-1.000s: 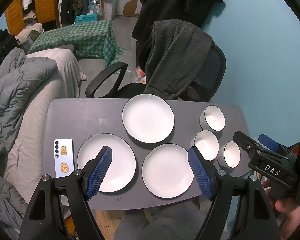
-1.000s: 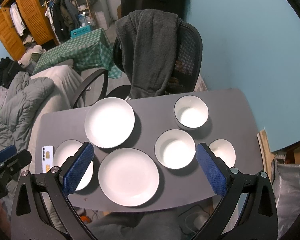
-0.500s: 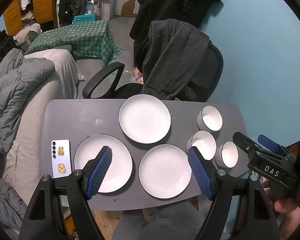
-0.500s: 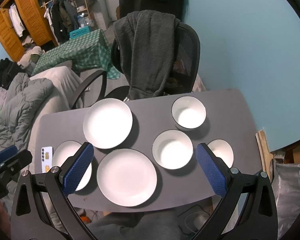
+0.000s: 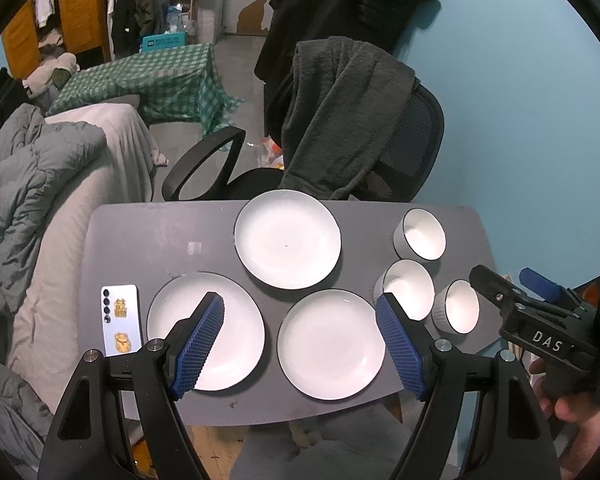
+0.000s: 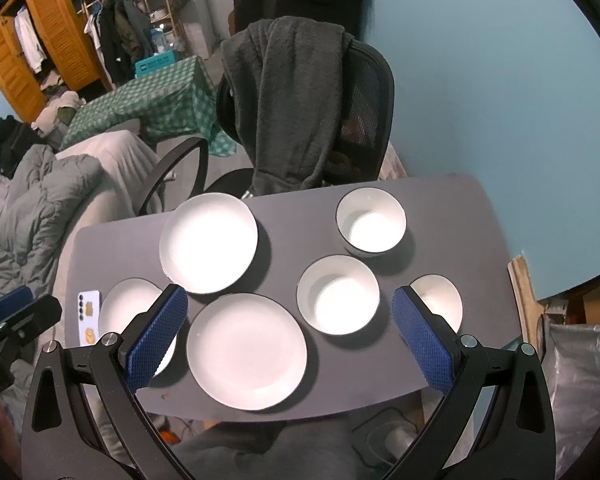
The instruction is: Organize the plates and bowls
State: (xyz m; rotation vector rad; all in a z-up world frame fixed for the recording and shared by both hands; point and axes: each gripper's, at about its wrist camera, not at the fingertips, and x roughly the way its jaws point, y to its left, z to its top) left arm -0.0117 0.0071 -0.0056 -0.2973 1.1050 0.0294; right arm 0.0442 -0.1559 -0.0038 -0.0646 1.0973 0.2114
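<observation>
Table (image 5: 140, 236): grey top, rounded corners; carries all the dishes and a phone. It lies below both grippers.
Office chair (image 5: 412, 144): black, at the far edge of the table, a dark grey fleece garment (image 5: 340, 112) draped over its back.
Far plate (image 5: 287, 239): white with a dark rim, lying flat at the far middle of the table.
Left plate (image 5: 236, 344): same type, at the near left, just beside the phone; partly hidden by a pad of the left gripper.
Near plate (image 5: 331, 344): same type, at the near middle. The three plates lie close together, unstacked.
Far bowl (image 6: 371, 222): white inside, dark rim, upright at the far right of the table.
Middle bowl (image 6: 338, 294): same type, upright, between the near plate and the small bowl.
Small bowl (image 6: 440, 300): upright at the near right edge, partly hidden by a pad of the right gripper. The bowls stand apart, none nested.
Phone (image 5: 119, 319): white, face down at the near left edge.
Left gripper (image 5: 300, 344): blue pads spread wide, nothing between them; held above the near edge, over the plates.
Right gripper (image 6: 288, 340): blue pads spread wide, nothing between them; held above the near edge, over the near plate and the bowls.
</observation>
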